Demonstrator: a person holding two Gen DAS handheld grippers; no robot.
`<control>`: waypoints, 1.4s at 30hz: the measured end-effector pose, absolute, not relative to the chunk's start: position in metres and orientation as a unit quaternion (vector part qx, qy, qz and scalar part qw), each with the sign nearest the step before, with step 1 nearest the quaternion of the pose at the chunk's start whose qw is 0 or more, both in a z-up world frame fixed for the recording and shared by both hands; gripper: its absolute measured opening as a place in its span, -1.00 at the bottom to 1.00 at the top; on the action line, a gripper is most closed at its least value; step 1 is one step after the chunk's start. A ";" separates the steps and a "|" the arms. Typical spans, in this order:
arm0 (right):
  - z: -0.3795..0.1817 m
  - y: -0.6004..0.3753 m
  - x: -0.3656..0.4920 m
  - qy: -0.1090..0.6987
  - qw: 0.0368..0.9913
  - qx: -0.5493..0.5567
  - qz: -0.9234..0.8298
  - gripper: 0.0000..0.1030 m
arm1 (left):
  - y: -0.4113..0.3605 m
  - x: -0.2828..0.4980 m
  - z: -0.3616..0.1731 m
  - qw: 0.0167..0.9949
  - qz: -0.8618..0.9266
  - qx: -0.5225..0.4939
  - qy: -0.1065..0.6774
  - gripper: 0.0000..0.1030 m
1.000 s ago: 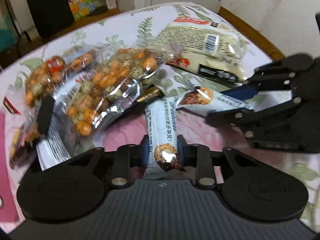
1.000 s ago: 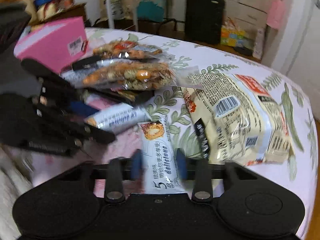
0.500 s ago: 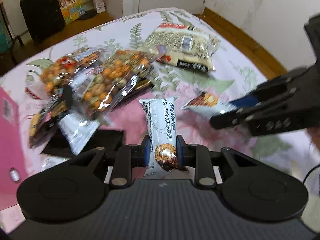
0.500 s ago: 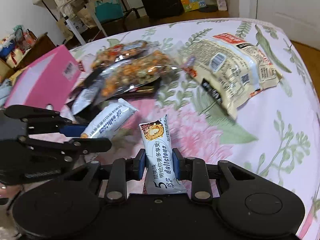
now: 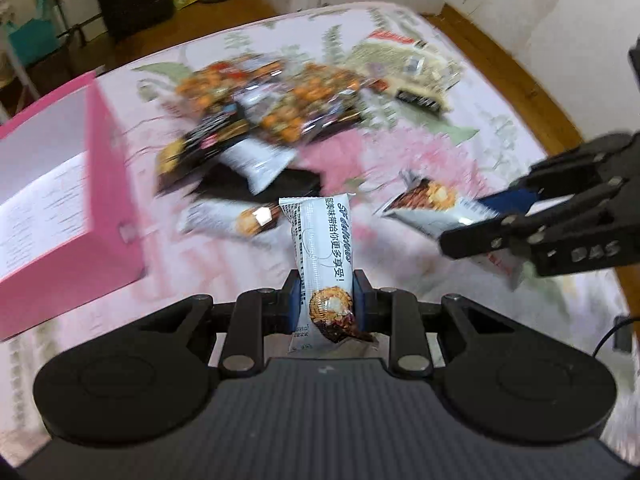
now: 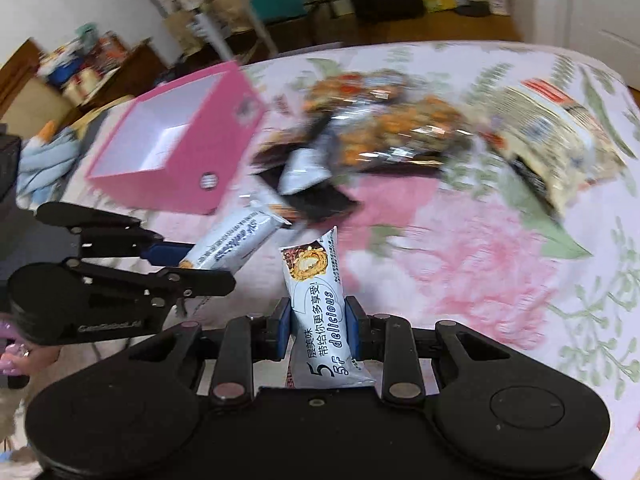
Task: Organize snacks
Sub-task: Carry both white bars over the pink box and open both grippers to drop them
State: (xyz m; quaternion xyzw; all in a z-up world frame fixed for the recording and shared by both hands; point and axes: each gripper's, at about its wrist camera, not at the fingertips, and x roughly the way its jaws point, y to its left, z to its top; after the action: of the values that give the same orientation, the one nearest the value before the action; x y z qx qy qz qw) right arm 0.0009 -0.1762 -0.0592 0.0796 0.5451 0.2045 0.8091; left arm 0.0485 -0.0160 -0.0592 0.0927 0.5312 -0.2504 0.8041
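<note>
Between the left gripper's (image 5: 325, 304) blue pads, clamped: white snack bar (image 5: 325, 256), nut-cluster picture at the near end. Right gripper (image 6: 318, 330) likewise clenched on second snack bar (image 6: 320, 312), "delicious" printed lengthwise. Ahead, blurred, probably nut packets (image 5: 280, 108); forward-left, open pink box (image 6: 176, 140) on floral cloth (image 6: 480, 260).
</note>
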 end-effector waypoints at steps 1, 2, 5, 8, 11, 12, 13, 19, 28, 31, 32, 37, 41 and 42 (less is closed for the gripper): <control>-0.054 -0.169 0.001 0.546 0.806 0.080 0.213 -0.37 | -0.010 0.047 -0.056 0.806 -0.239 0.101 0.532 -0.52; -0.049 -0.161 0.001 0.549 0.801 0.084 0.224 -0.37 | -0.002 0.044 -0.053 0.808 -0.235 0.103 0.530 -0.52; -0.034 -0.136 0.005 0.552 0.787 0.093 0.260 -0.37 | 0.027 0.042 -0.039 0.813 -0.229 0.089 0.528 -0.52; -0.021 -0.106 0.012 0.543 0.780 0.089 0.297 -0.37 | 0.057 0.044 -0.023 0.826 -0.215 0.070 0.517 -0.52; -0.011 -0.079 0.030 0.529 0.777 0.086 0.330 -0.37 | 0.089 0.056 -0.009 0.840 -0.206 0.029 0.501 -0.52; -0.007 -0.071 0.035 0.522 0.778 0.085 0.338 -0.37 | 0.101 0.062 -0.006 0.842 -0.206 0.007 0.498 -0.52; -0.005 -0.062 0.043 0.514 0.781 0.081 0.345 -0.37 | 0.111 0.069 -0.004 0.844 -0.199 -0.013 0.498 -0.52; -0.007 -0.006 0.111 0.488 0.805 0.024 0.338 -0.37 | 0.157 0.135 -0.016 0.856 -0.117 -0.055 0.500 -0.52; -0.058 0.082 0.189 0.441 0.817 -0.155 0.338 -0.38 | 0.209 0.217 -0.086 0.847 -0.034 -0.186 0.497 -0.52; -0.077 0.099 0.201 0.440 0.811 -0.194 0.333 -0.39 | 0.216 0.230 -0.113 0.828 -0.021 -0.231 0.511 -0.52; -0.081 0.105 0.204 0.437 0.810 -0.211 0.328 -0.39 | 0.218 0.233 -0.119 0.824 -0.020 -0.241 0.512 -0.52; -0.103 0.124 0.218 0.445 0.795 -0.264 0.317 -0.38 | 0.217 0.246 -0.139 0.815 -0.012 -0.250 0.523 -0.44; -0.103 0.123 0.214 0.426 0.805 -0.283 0.302 -0.10 | 0.215 0.244 -0.136 0.825 -0.020 -0.236 0.513 -0.29; -0.099 0.118 0.213 0.431 0.807 -0.270 0.300 -0.11 | 0.215 0.241 -0.133 0.829 -0.024 -0.234 0.508 -0.27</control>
State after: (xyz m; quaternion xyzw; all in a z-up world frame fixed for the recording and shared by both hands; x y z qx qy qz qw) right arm 0.2126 0.1183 -0.0986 -0.2705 0.4307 0.2995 0.8072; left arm 0.2409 0.2150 -0.1335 -0.2336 0.5080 -0.0243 0.8287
